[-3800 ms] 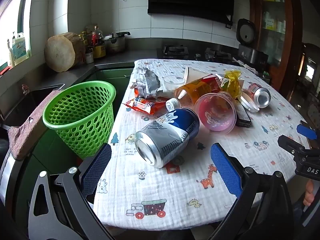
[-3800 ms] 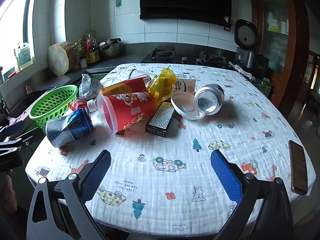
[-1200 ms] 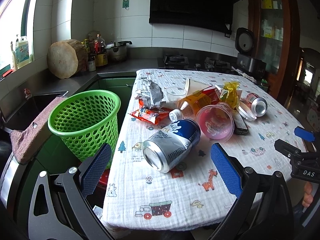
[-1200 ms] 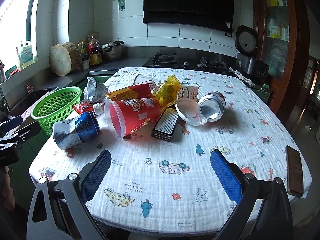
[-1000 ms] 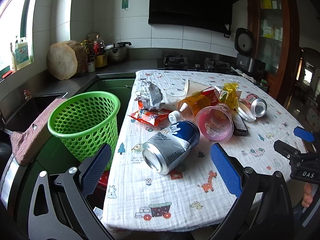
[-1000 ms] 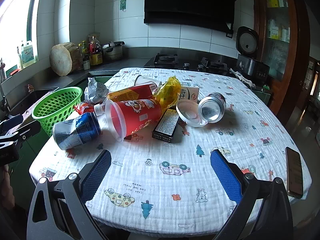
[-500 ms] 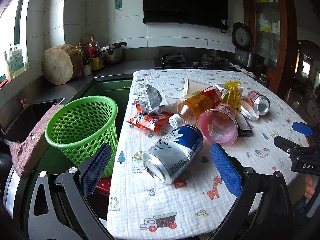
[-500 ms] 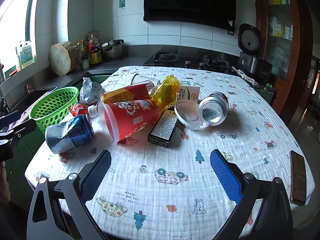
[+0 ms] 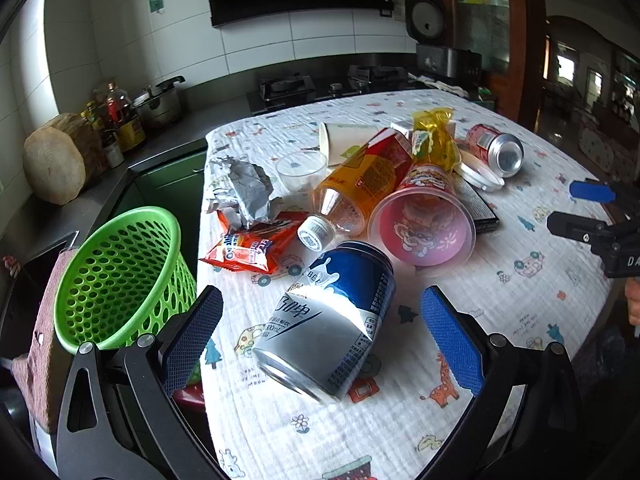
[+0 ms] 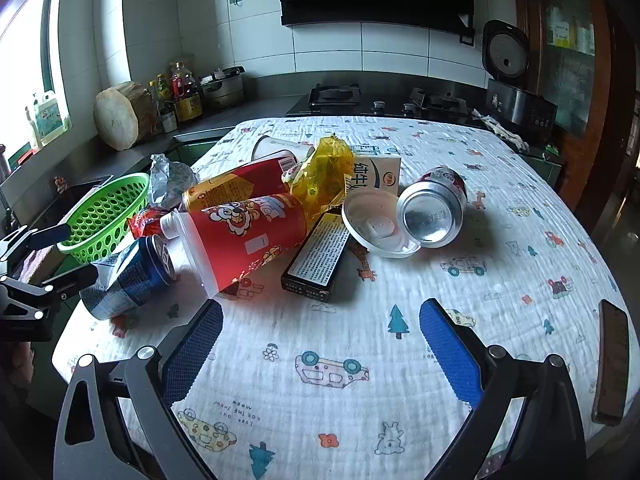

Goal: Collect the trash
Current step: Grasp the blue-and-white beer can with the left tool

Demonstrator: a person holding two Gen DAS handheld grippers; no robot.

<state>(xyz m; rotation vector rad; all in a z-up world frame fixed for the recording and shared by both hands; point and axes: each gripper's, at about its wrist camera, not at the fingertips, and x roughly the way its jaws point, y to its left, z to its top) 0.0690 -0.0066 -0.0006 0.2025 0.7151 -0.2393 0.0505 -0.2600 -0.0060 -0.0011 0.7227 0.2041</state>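
A pile of trash lies on a table with a printed cloth (image 9: 520,300). A blue and silver can (image 9: 328,328) lies on its side between the open fingers of my left gripper (image 9: 320,332), untouched; it also shows in the right wrist view (image 10: 128,276). Behind it lie a red cup (image 9: 424,216), an orange bottle (image 9: 360,184), a red snack wrapper (image 9: 248,248) and crumpled foil (image 9: 244,188). A green basket (image 9: 120,268) stands left of the table. My right gripper (image 10: 320,344) is open and empty above the cloth, short of a black box (image 10: 320,256) and a red can (image 10: 436,208).
A milk carton (image 10: 376,176), a yellow bag (image 10: 324,172) and a white lid (image 10: 376,228) lie in the pile. A dark phone (image 10: 610,360) lies at the table's right edge. A kitchen counter with bottles and a wood block (image 10: 120,116) runs behind.
My left gripper has moved forward and tilted, so the blue can now lies between its fingers. My right gripper has moved closer to the pile.
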